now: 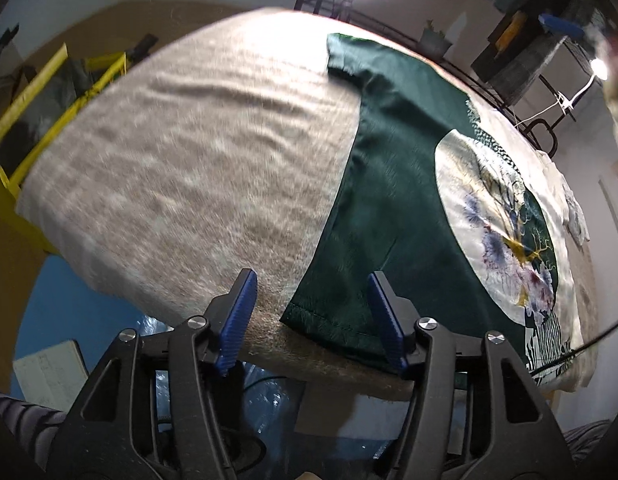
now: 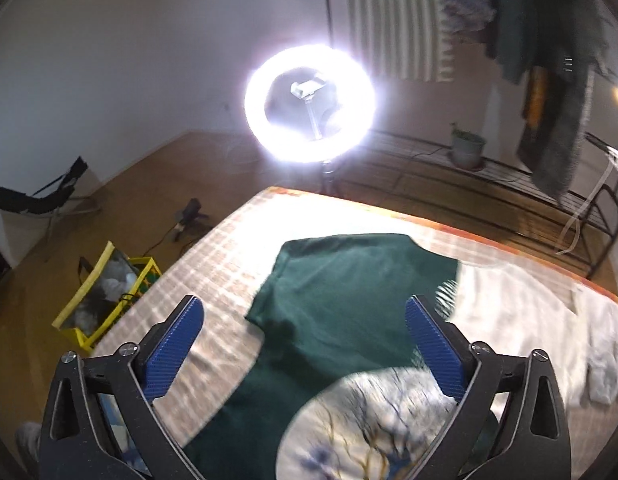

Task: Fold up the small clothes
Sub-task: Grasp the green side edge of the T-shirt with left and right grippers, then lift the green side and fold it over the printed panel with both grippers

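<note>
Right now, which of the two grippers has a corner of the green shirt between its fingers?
The left gripper: its open blue fingers straddle the green shirt's bottom hem corner at the table's near edge. The right gripper hovers open above the shirt's body, straddling no edge.

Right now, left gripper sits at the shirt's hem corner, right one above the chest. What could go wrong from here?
1. The left gripper straddles the green T-shirt hem corner right at the table edge; its pads could also pinch the beige table cover and drag it along.
2. The right gripper hangs open over mid-shirt, not over an edge, so closing there would likely bunch fabric.
3. A black cable crosses the shirt's near side and might snag.
</note>
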Available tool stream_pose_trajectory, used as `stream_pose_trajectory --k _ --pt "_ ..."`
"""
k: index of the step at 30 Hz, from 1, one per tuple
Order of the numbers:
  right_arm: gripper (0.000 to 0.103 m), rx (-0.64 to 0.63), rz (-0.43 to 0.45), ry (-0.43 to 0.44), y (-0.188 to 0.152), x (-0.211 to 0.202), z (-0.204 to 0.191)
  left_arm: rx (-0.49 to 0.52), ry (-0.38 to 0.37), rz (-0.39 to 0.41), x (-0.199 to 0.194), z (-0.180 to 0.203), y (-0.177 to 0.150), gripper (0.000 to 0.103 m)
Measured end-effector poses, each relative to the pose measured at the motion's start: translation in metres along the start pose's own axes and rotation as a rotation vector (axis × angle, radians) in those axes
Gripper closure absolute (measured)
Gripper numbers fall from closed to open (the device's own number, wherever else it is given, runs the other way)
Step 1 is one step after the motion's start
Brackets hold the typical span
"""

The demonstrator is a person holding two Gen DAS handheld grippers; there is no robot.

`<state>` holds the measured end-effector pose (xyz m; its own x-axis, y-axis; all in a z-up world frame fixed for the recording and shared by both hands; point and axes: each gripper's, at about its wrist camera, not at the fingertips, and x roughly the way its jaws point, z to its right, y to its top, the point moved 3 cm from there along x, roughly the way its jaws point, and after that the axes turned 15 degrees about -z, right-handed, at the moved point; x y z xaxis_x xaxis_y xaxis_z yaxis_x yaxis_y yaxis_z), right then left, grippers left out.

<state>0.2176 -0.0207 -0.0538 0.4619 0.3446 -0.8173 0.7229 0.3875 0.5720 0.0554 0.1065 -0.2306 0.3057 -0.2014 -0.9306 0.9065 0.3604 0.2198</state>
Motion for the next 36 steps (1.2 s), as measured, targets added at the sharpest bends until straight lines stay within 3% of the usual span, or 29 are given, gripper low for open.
stream_pose_trajectory --k 4,8,15,21,26,28,30,31,32,34,36 --pt "0.011 0.002 -0.058 0.010 0.031 0.043 -0.009 -0.030 -0.029 -0.038 0.013 -0.003 0.003 0.051" --pt "0.012 0.012 -0.131 0.038 0.056 0.100 -0.025 -0.040 -0.043 -0.026 0.015 -0.003 0.008 0.053" --pt "0.014 0.019 -0.260 0.021 0.074 0.201 -0.047 -0.036 -0.080 -0.039 0.022 0.000 0.015 0.097" --pt "0.018 -0.002 -0.350 -0.051 0.086 0.266 -0.053 -0.026 -0.173 -0.076 0.026 0.010 0.016 0.102" --pt "0.025 -0.022 -0.430 -0.128 0.088 0.298 -0.049 -0.030 -0.177 -0.066 0.022 0.008 0.015 0.103" --pt "0.036 -0.039 -0.448 -0.135 0.084 0.303 -0.048 -0.029 -0.175 -0.062 0.021 0.007 0.013 0.103" --pt "0.038 -0.067 -0.441 -0.157 0.081 0.302 -0.049 -0.019 -0.166 -0.055 0.019 0.010 0.014 0.103" --pt "0.045 -0.069 -0.437 -0.155 0.081 0.301 -0.049 -0.013 -0.161 -0.050 0.018 0.010 0.014 0.103" --pt "0.053 -0.071 -0.433 -0.152 0.081 0.300 -0.050 -0.003 -0.153 -0.042 0.016 0.012 0.013 0.103" --pt "0.092 -0.081 -0.425 -0.153 0.082 0.295 -0.049 0.010 -0.142 -0.028 0.013 0.014 0.013 0.103" --pt "0.098 -0.074 -0.434 -0.151 0.083 0.291 -0.045 0.020 -0.138 -0.018 0.011 0.016 0.012 0.103"
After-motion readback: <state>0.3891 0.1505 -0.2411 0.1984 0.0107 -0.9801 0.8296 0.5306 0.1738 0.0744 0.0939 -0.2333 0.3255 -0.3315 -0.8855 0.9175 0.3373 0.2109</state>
